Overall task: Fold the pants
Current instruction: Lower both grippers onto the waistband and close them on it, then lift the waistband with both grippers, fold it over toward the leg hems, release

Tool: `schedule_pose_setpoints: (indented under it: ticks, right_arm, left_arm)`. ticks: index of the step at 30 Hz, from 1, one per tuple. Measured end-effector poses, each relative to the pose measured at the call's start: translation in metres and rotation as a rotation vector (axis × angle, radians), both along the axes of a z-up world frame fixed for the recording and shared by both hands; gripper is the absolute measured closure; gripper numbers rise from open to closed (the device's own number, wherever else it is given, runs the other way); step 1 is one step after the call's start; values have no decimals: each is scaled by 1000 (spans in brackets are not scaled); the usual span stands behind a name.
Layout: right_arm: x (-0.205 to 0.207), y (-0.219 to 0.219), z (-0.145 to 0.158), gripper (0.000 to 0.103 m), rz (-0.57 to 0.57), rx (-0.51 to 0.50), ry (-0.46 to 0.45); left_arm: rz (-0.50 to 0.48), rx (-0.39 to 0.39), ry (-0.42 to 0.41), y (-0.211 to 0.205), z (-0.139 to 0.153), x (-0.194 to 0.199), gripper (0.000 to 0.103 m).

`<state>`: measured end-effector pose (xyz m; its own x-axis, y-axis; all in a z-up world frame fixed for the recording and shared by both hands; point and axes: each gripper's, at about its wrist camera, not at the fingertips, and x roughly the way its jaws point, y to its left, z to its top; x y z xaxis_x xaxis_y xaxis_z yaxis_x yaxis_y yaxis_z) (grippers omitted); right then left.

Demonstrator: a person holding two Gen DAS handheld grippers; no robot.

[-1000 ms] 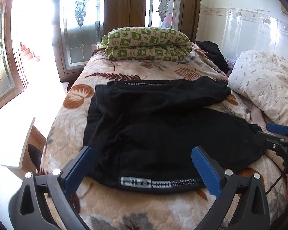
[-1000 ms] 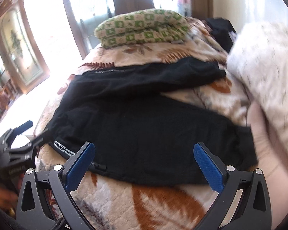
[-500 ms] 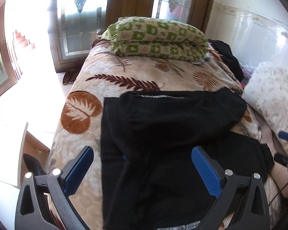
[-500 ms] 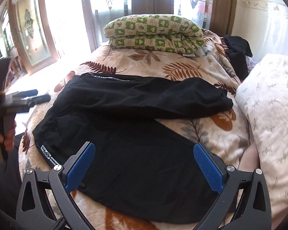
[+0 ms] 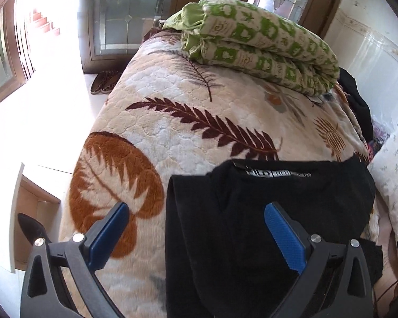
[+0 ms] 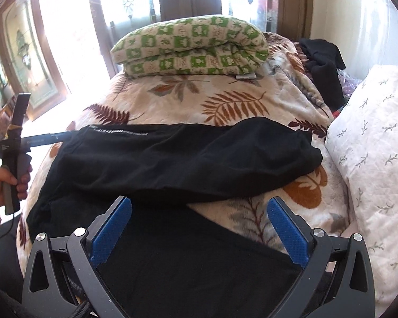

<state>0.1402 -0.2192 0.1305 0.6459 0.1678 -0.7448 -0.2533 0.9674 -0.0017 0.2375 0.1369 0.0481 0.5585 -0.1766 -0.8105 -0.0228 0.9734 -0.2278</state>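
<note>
Black pants (image 6: 185, 159) lie on the leaf-patterned bedspread (image 6: 225, 98). One part stretches across the bed and another spreads nearer me (image 6: 199, 259). In the left wrist view the printed waistband (image 5: 276, 173) sits just ahead of my left gripper (image 5: 196, 212), which is open and empty above the pants' left edge. My right gripper (image 6: 199, 206) is open and empty over the near part of the pants. A hand (image 6: 2, 182) holds the left gripper (image 6: 61, 135) at the waistband's left end.
A folded green checked quilt (image 6: 191, 47) lies at the head of the bed. A white pillow (image 6: 371, 145) is on the right, with dark clothes (image 6: 323, 66) behind it. Left of the bed are bright floor, shoes (image 5: 103, 82) and a white cabinet (image 5: 16, 220).
Both grippers have moved forward over the pants, still open. The left one has travelled from the near waistband up to the far one. The pants lie as before.
</note>
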Motion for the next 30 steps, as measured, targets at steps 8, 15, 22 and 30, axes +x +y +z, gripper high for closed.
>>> schedule_pose_setpoints:
  ticks: [8, 15, 22, 30]
  right_arm:
    - [38, -4, -15, 0, 5, -21, 20]
    - [107, -12, -17, 0, 21, -67, 39]
    - [178, -20, -36, 4, 34, -149, 155]
    - [216, -32, -76, 37, -64, -120, 298]
  left_arm:
    - [-52, 40, 20, -8, -25, 17, 5]
    - [-170, 174, -2, -34, -16, 11, 49]
    - [-192, 203, -65, -43, 1, 10, 73]
    - [-139, 37, -3, -19, -10, 21, 69]
